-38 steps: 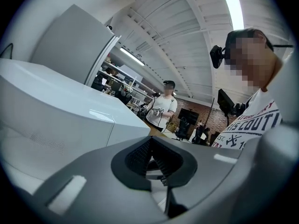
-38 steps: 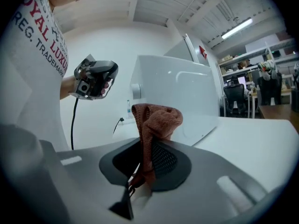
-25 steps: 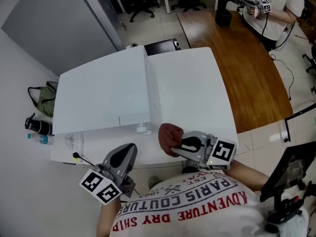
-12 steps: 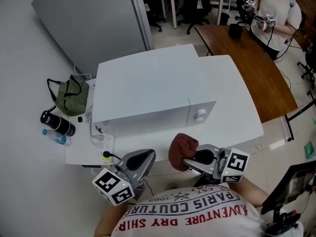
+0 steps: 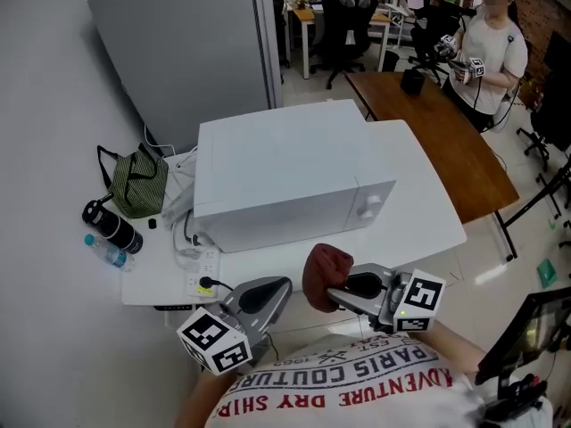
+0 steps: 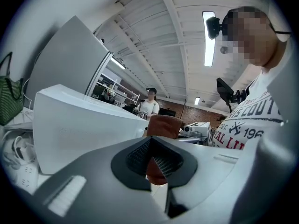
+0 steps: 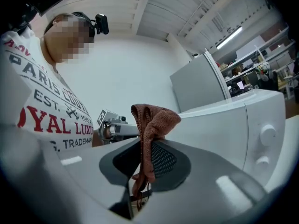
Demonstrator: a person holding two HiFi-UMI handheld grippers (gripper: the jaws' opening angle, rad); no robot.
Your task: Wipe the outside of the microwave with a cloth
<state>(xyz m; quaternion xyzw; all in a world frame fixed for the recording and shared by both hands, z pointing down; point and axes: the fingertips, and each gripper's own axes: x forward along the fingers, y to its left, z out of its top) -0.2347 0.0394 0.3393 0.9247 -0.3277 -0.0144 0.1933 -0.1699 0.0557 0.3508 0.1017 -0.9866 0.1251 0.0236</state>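
You are holding two grippers: the left gripper is showing at the lower left of centre and the right gripper just right of it. One rust-brown cloth is showing at lower centre. One white microwave is sitting mid-frame on one white bench, and it is showing two round knobs in the right gripper view. Towards the left edge you are seeing one green bag, one dark flask and one clear water bottle. One power strip is lying at the bench's lower left corner. One grey panel is standing at the upper left. One brown wooden table and one other person are showing at the upper right.
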